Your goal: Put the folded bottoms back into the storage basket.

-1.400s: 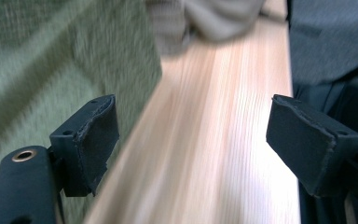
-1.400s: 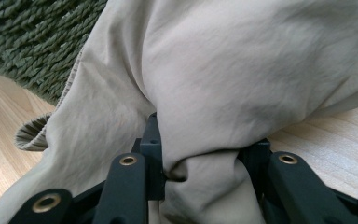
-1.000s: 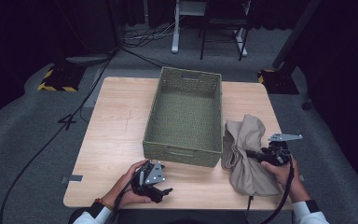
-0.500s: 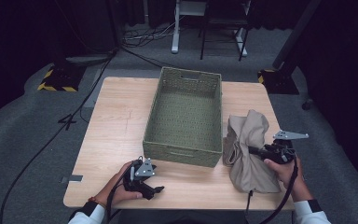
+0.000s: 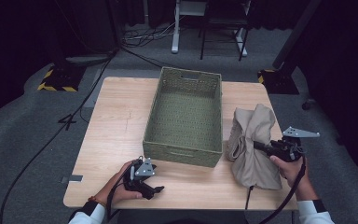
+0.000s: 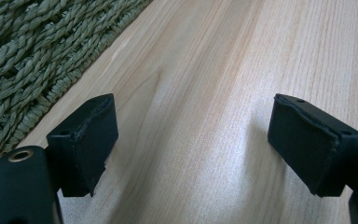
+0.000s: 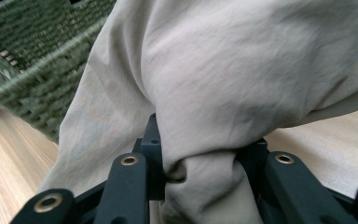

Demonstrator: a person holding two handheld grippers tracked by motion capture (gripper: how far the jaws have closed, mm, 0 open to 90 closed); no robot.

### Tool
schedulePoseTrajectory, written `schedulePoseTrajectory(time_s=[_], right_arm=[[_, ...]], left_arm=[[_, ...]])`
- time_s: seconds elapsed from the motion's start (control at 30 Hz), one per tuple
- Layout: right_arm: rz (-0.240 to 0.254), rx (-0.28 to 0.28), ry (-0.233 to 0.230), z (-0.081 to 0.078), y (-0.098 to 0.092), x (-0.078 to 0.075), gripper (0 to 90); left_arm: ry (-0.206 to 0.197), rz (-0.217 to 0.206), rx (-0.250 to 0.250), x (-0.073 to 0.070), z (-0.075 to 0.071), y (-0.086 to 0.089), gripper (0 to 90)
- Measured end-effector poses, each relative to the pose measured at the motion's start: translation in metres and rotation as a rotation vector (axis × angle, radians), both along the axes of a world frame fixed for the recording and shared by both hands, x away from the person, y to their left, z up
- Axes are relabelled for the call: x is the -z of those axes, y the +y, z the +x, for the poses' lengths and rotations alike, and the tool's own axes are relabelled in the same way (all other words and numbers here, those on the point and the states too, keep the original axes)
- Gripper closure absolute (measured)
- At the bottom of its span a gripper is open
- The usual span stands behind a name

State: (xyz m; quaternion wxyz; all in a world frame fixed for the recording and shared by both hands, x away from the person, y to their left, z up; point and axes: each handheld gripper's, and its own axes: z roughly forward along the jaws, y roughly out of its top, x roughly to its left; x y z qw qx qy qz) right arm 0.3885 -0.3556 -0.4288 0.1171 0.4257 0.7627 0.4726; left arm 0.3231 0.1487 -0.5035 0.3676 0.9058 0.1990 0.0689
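The beige cloth (image 5: 252,144) stood in a loose, bunched heap at the right of the table (image 5: 112,121), just beside the right wall of the green woven basket (image 5: 184,115), and looked soft, limp and light, the kind of thing that sags and trails wherever it is not gripped. The right tongs (image 5: 257,146) were clamped on a gathered fold of it about halfway up the heap; in the right gripper view a thick wad of cloth (image 7: 205,196) was pinched between the black jaws while the rest billowed above. A hold on such a bunched fold seemed the sound one, since a single thin edge would likely slip out, and the hanging part would probably drag over the basket rim unless raised well clear. The left tongs (image 5: 154,189) lay low at the near left of the table with the jaws wide and nothing between them, bare wood under them and the basket weave (image 6: 32,56) close by. By count there was one cloth, one basket, one table and two tongs, each in a person's hand.
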Motion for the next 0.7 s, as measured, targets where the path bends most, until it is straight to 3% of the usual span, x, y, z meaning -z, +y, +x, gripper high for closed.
schedulePoseTrajectory(time_s=[0.4, 0.7], right_arm=[[0.041, 0.002, -0.093, -0.006, -0.001, -0.033, 64.4], [0.045, -0.008, -0.136, -0.003, 0.006, -0.055, 64.4]], left_arm=[[0.000, 0.001, 0.001, 0.000, 0.000, 0.000, 16.5], [0.000, 0.000, 0.000, 0.000, 0.000, 0.000, 16.4]])
